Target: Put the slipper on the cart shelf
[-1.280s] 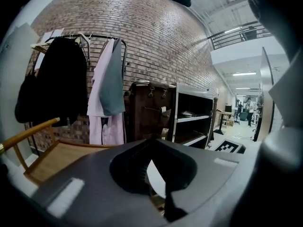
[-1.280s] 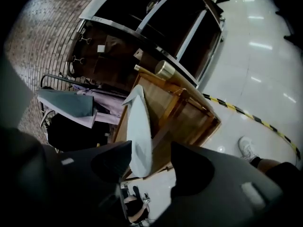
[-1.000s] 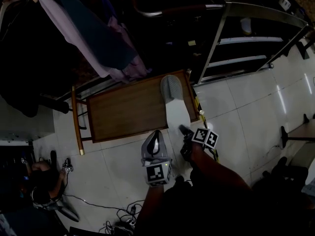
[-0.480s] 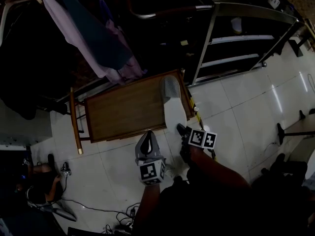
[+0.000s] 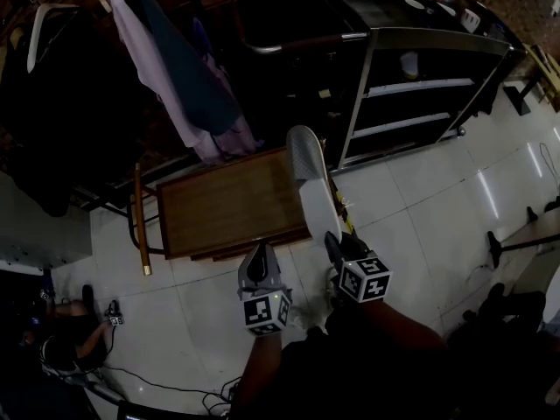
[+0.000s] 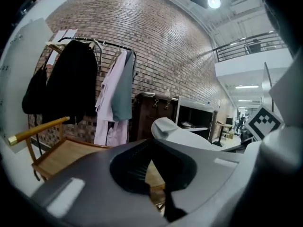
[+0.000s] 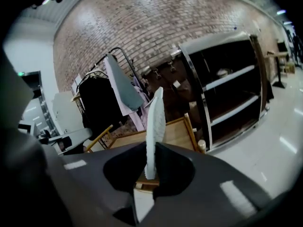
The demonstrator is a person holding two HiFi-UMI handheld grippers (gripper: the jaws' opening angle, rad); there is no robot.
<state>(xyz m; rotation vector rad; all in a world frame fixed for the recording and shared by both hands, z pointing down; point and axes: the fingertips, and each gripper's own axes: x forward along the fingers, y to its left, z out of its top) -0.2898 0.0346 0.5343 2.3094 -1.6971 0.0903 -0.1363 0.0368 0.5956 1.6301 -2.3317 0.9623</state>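
Just squeezed shut on slipper (image 5: 313,191) edge with right tongs (image 5: 332,240); thin pinch, might slip and fall before cart (image 5: 437,40). Left tongs (image 5: 260,255) clenched, empty.

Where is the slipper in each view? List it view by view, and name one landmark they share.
Head view: slipper at centre, held at its near end by the right gripper.
Left gripper view: slipper right of centre, beyond the jaws, seen from the side.
Right gripper view: slipper at centre, edge-on, clamped between the jaws.
Shared landmark: the wooden chair, next to the slipper in all three.
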